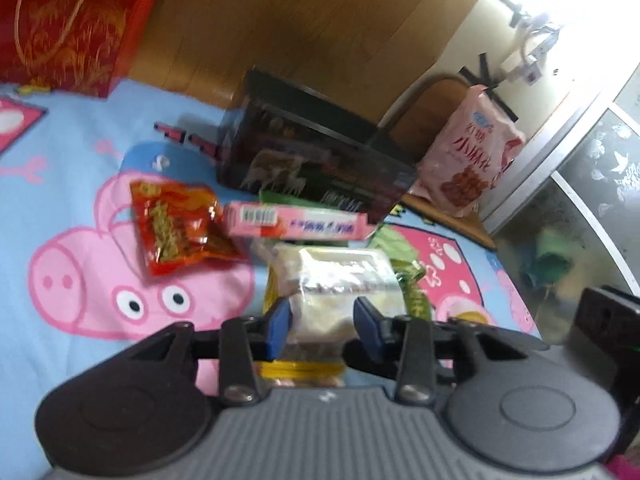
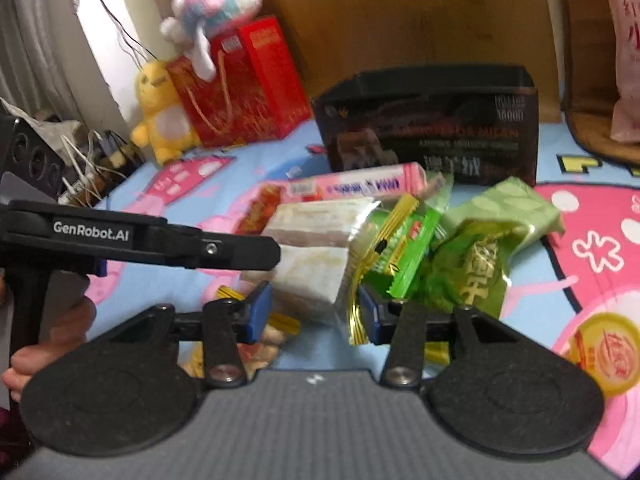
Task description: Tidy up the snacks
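A heap of snacks lies on the blue cartoon-pig bedsheet. A clear-wrapped white cake packet sits between the fingers of my left gripper, which is open around it. The same packet lies between the fingers of my right gripper, also open. A pink bar box, a red noodle packet, green wrapped snacks and a dark open box lie beyond. The left gripper's arm crosses the right wrist view.
A red gift bag stands at the back with plush toys. A pink snack bag leans on a brown cushion. A wooden headboard bounds the far side. Cables and a power strip lie at the left.
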